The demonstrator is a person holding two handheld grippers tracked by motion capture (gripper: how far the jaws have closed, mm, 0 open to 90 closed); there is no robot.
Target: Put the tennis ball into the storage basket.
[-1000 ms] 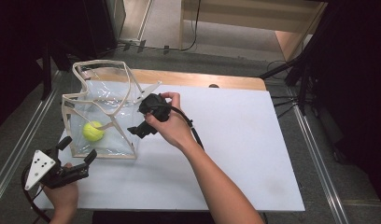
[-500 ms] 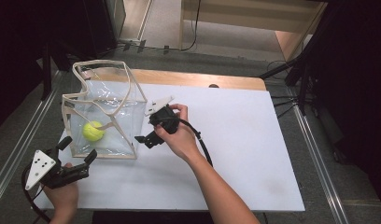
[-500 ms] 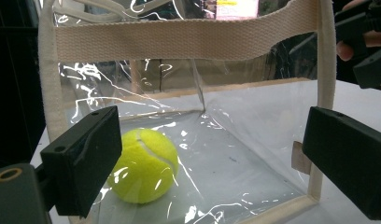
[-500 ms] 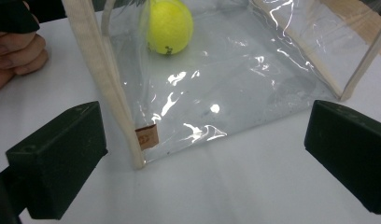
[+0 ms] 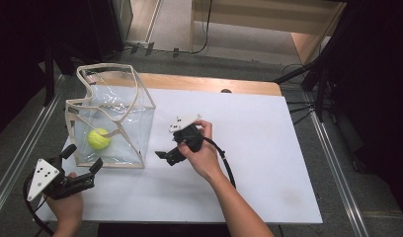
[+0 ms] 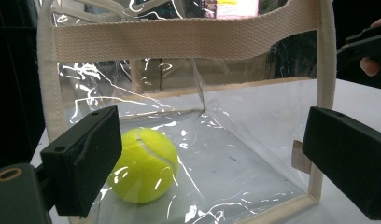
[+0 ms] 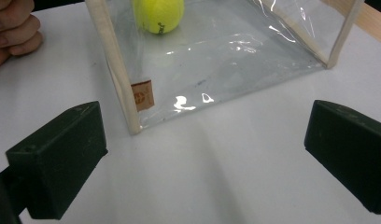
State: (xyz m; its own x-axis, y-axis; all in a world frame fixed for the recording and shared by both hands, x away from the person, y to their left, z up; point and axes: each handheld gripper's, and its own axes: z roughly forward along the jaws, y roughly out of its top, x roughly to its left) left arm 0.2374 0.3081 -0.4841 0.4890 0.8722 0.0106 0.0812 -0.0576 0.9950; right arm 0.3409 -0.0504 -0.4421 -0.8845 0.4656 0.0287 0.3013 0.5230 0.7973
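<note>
A clear plastic bag point(image 5: 115, 106) with beige webbing trim stands open at the table's left. A yellow tennis ball point(image 5: 98, 138) lies inside it, near the front left. My left gripper point(image 5: 83, 158) is open just in front of the bag's front wall, with nothing between its jaws. In the left gripper view the ball point(image 6: 144, 165) shows through the plastic between the jaws point(image 6: 212, 163). My right gripper point(image 5: 165, 157) is open and low over the table, just right of the bag's front right corner. In the right gripper view that corner post point(image 7: 116, 65) and the ball point(image 7: 158, 14) lie ahead.
The white board point(image 5: 259, 163) stretches right of the bag, with a wooden strip point(image 5: 214, 85) along its back edge. A black cable point(image 5: 228, 165) trails from the right gripper along the forearm. A small brown label point(image 7: 143, 95) sits on the bag's corner. Metal rails flank the table.
My right gripper has come away from the bag's top edge, moving right and down to the table beside the bag's corner. The left gripper and the ball have stayed put.
</note>
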